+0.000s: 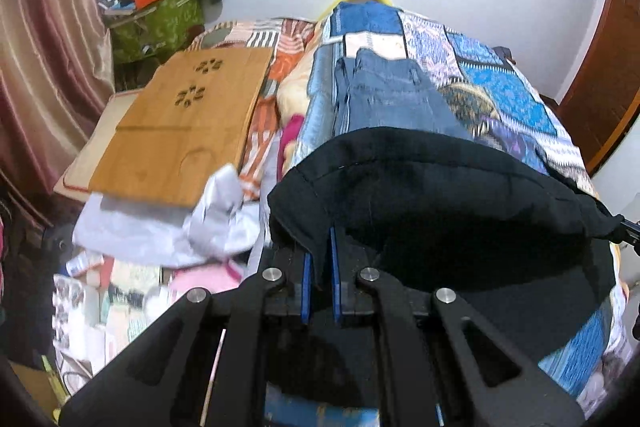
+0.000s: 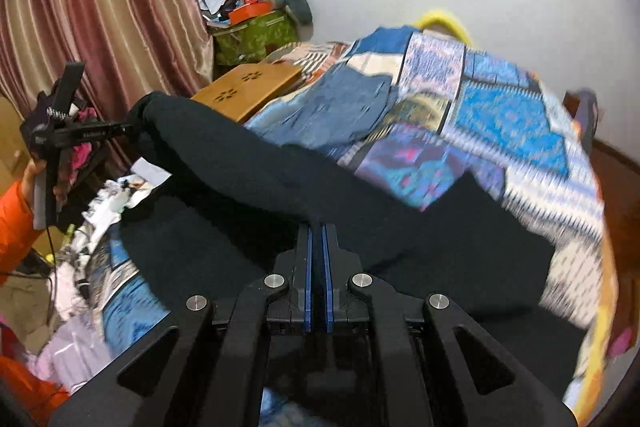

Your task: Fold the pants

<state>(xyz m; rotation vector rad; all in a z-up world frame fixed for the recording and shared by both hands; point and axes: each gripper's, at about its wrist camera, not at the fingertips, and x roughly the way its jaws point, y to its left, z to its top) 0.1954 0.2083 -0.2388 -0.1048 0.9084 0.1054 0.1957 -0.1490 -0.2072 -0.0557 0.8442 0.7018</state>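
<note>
Black pants (image 1: 440,195) are lifted above a patchwork bedspread (image 1: 504,87). My left gripper (image 1: 322,239) is shut on one end of the raised black edge. My right gripper (image 2: 319,227) is shut on the other end of the same edge (image 2: 248,163). The cloth stretches between them and sags onto the bed below. In the right wrist view the left gripper (image 2: 136,126) shows at far left, held by a hand in an orange sleeve. The right gripper's tip (image 1: 628,227) peeks in at the left wrist view's right edge.
Folded blue jeans (image 1: 384,95) lie further up the bed. A wooden lap tray (image 1: 188,123) sits left of them, over loose clothes (image 1: 168,227). A green bag (image 1: 156,23) with boxes stands by the curtain (image 1: 44,67). A wooden door (image 1: 604,75) is at right.
</note>
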